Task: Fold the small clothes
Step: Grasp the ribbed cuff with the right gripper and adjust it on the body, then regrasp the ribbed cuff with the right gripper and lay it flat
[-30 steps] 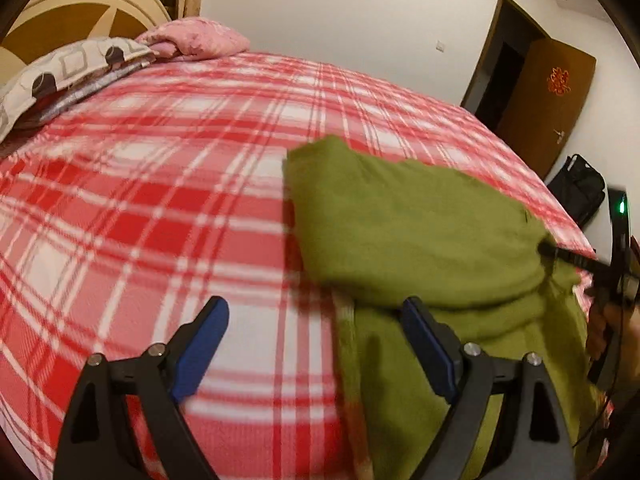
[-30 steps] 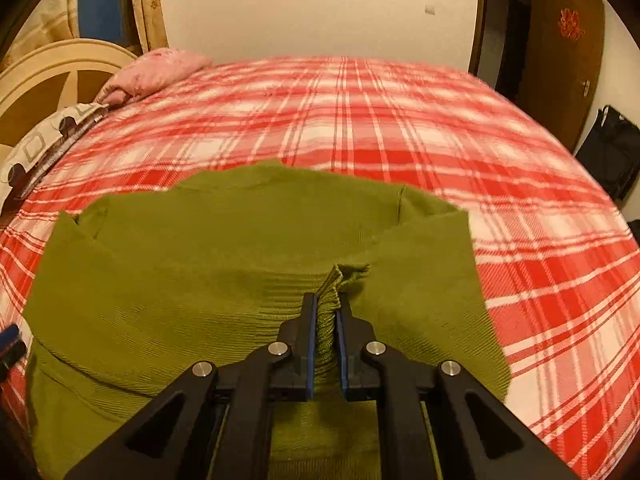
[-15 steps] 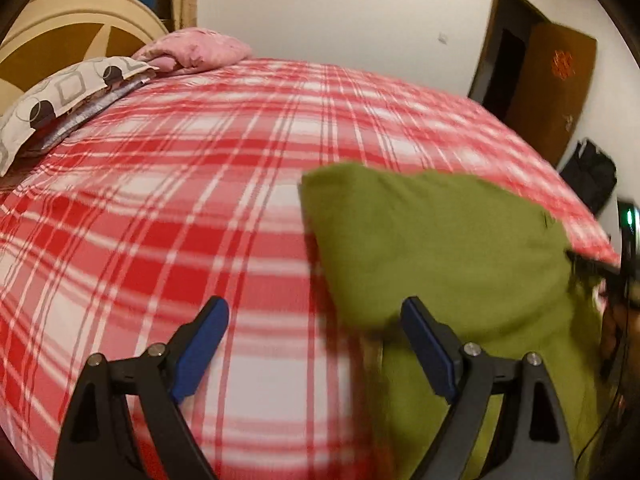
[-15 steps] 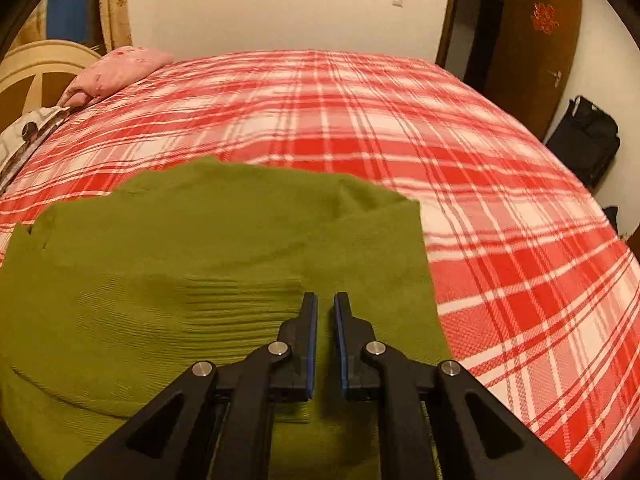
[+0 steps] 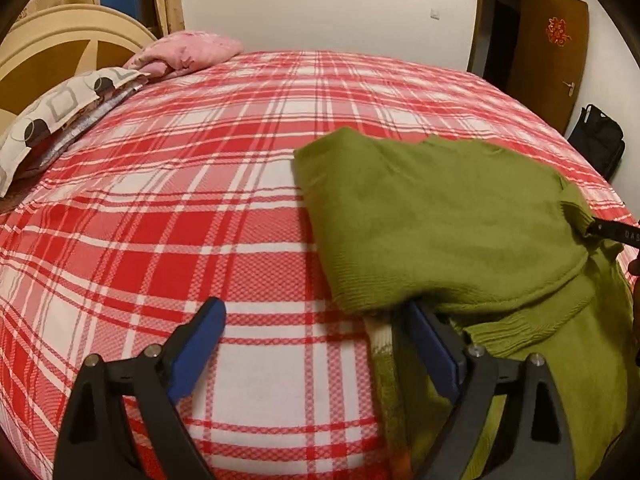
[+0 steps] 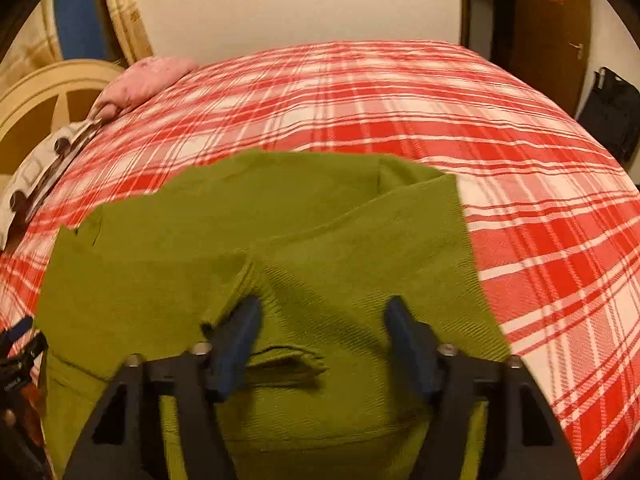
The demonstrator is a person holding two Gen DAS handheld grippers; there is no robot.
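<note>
Step in hand: mid-fold, green sweater [image 5: 440, 216] lies partly doubled on plaid bed [image 5: 200, 200], right of centre in left view.

Left gripper [image 5: 312, 320]: fingers spread, empty, low over bed at sweater's left edge; right finger tucked under folded flap.

Right gripper [image 6: 320, 320]: fingers spread, nothing pinched, hovering over sweater middle, ribbed cuff [image 6: 240, 284] beside left finger.

Next, my guess: pinch near hem with both, carry over toward collar, keep edges aligned.

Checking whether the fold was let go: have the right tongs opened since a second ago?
Yes. The right tongs, pinched shut on the green sweater a second ago, now stand wide open over it, with the cuff lying released beside the left finger.
</note>
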